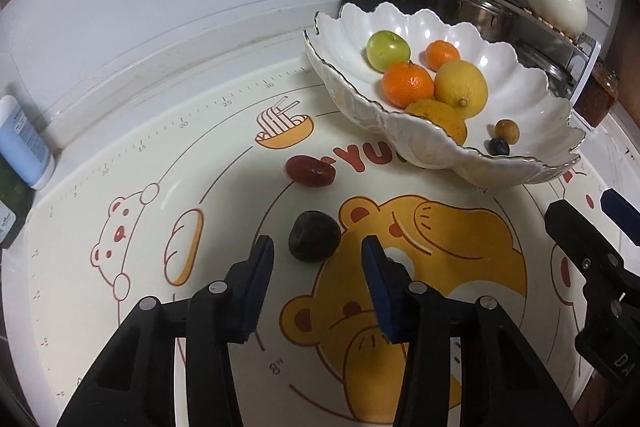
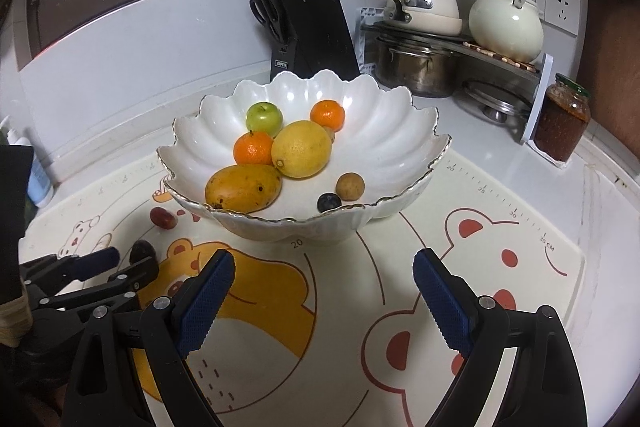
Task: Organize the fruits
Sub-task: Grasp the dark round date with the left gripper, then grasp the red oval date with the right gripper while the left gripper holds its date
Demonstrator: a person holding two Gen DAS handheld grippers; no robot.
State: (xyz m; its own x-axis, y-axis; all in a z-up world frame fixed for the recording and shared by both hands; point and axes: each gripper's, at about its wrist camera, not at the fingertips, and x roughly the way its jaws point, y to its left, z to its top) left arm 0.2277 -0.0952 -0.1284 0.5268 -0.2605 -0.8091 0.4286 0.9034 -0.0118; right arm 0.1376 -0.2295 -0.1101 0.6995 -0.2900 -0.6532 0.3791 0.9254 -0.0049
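A white scalloped bowl (image 1: 520,99) (image 2: 384,131) holds a green apple (image 2: 263,115), two tangerines (image 2: 253,148), a lemon (image 2: 301,149), a mango (image 2: 243,187), a small brown fruit (image 2: 350,186) and a blueberry (image 2: 329,203). On the printed mat lie a dark wrinkled fruit (image 1: 314,235) (image 2: 141,249) and a red oblong fruit (image 1: 309,171) (image 2: 163,217). My left gripper (image 1: 318,251) is open, its fingertips either side of the dark fruit and just short of it. My right gripper (image 2: 324,267) is open and empty in front of the bowl.
A black knife block (image 2: 316,31) with scissors stands behind the bowl. Pots and a white kettle (image 2: 506,25) sit on a rack at the back right, with a jar (image 2: 562,123) beside it. A blue and white bottle (image 1: 24,143) stands at the mat's left edge.
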